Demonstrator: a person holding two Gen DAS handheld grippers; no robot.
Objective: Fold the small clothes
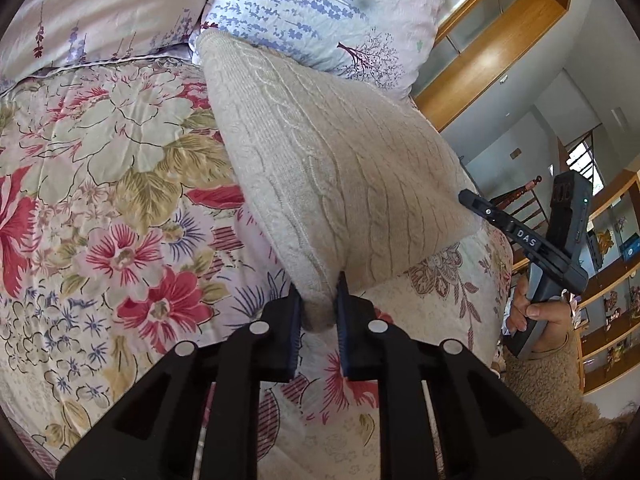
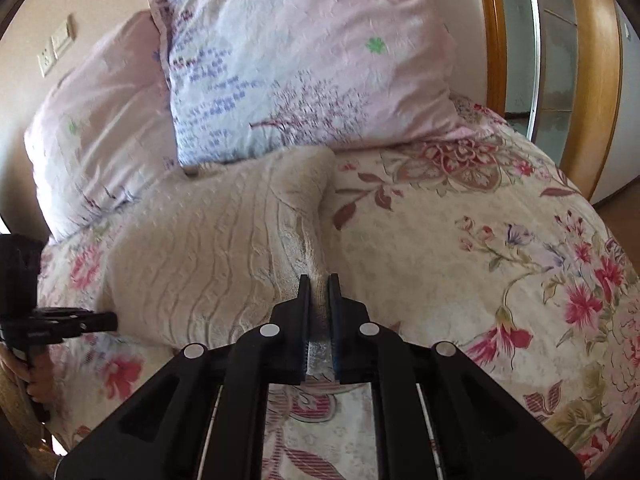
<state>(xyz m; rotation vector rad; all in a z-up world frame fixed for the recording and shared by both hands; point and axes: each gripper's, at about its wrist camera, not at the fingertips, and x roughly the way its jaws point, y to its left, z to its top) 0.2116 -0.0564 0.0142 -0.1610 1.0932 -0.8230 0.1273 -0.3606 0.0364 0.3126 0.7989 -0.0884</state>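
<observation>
Sweater (image 1: 320, 148), cream cable-knit, is the piece being folded, and it lies across the floral bedspread (image 1: 100, 200) with its far edge against the lavender-print pillow (image 1: 320, 8). Its near edge is lifted off the bed by both claws.

Starting on the sweater's left side, the left claw (image 1: 318, 300) is pinching the near left corner: a thick wad of knit is bunched between the two pads, so the grip looks firm. From this corner the cloth rises in a taut, slightly sagging sheet toward the pillow.

On the sweater's right side, the right claw (image 2: 319, 292) is pressed onto the near right edge, with ribbed knit showing in the narrow gap between its pads. In the left wrist view its tip (image 1: 472, 200) meets the sweater's right corner.

My judgement is that the knit is soft, thick and limp, light enough to lift but heavy enough to droop in the middle. It will stretch rather than hold a crease, and it should not slip much on the ridged pads. The corners and hem are the best places to hold; a single layer pinched mid-panel would pull out of shape. Keeping both corners level, just above the bedspread and toward the pillow, should let the fold lie flat.
</observation>
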